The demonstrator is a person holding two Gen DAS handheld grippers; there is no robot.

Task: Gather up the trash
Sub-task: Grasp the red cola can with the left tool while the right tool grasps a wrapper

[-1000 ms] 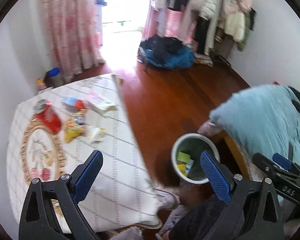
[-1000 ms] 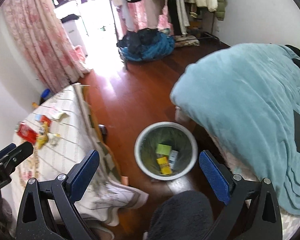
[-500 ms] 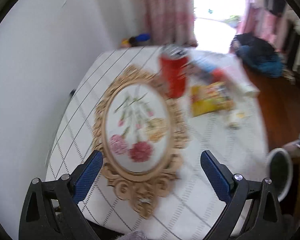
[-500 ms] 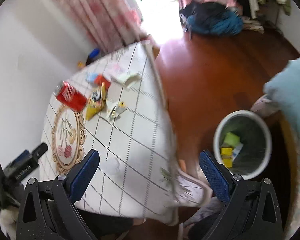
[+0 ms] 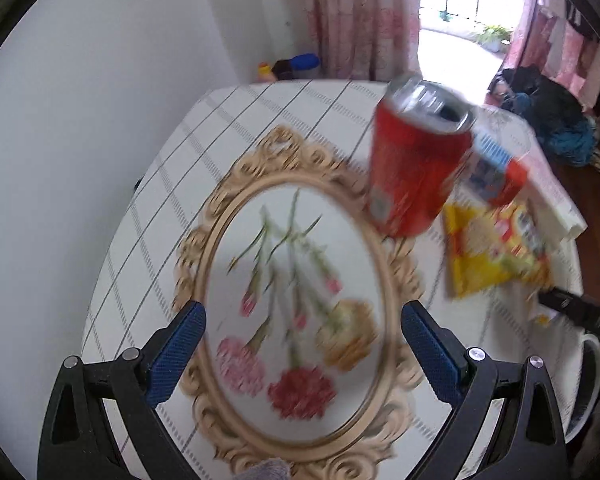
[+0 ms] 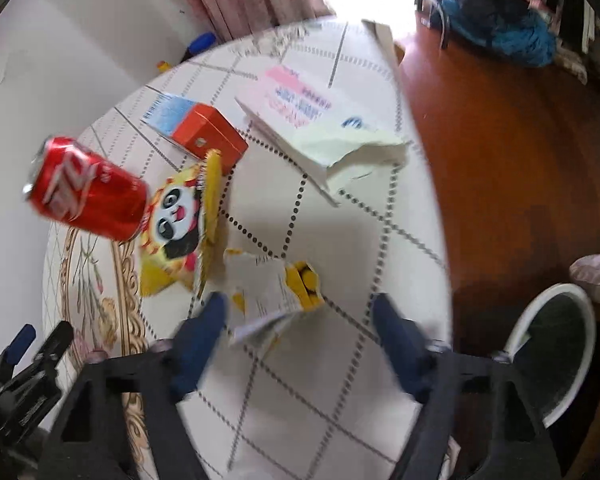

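Left tool (image 5: 302, 334): black frame with ribbed blue pads, jaws wide apart and bare, hanging over the oval flower print.
Right tool (image 6: 300, 328): jaws closing, pads blurred; the torn wrapper lies between them, not yet pinched.
Torn wrapper (image 6: 274, 298): thin crumpled paper, white with yellow edges, lying just ahead of the right tool.
Red can (image 5: 418, 156): smooth metal cylinder with a silver rim, upright on the cloth ahead and to the right of the left tool (the right wrist view shows its white lettering).
Yellow snack bag (image 6: 178, 226): glossy flat foil with a cartoon panda face, touching the can's base, ahead and left of the right tool; the panda shows only in the right wrist view.
Red box (image 6: 208, 140): small cardboard block with a pale blue end, beyond the bag.
Paper packet (image 6: 320, 128): flat, white and pink, torn open at one end, far ahead of the right tool.
Worktop (image 6: 340, 380): covered in cream cloth with dotted lines; the gold scrolled frame print shows whole only in the left wrist view.
Bin (image 6: 556, 354): round, white-rimmed, on the wood floor to the right of the right tool.
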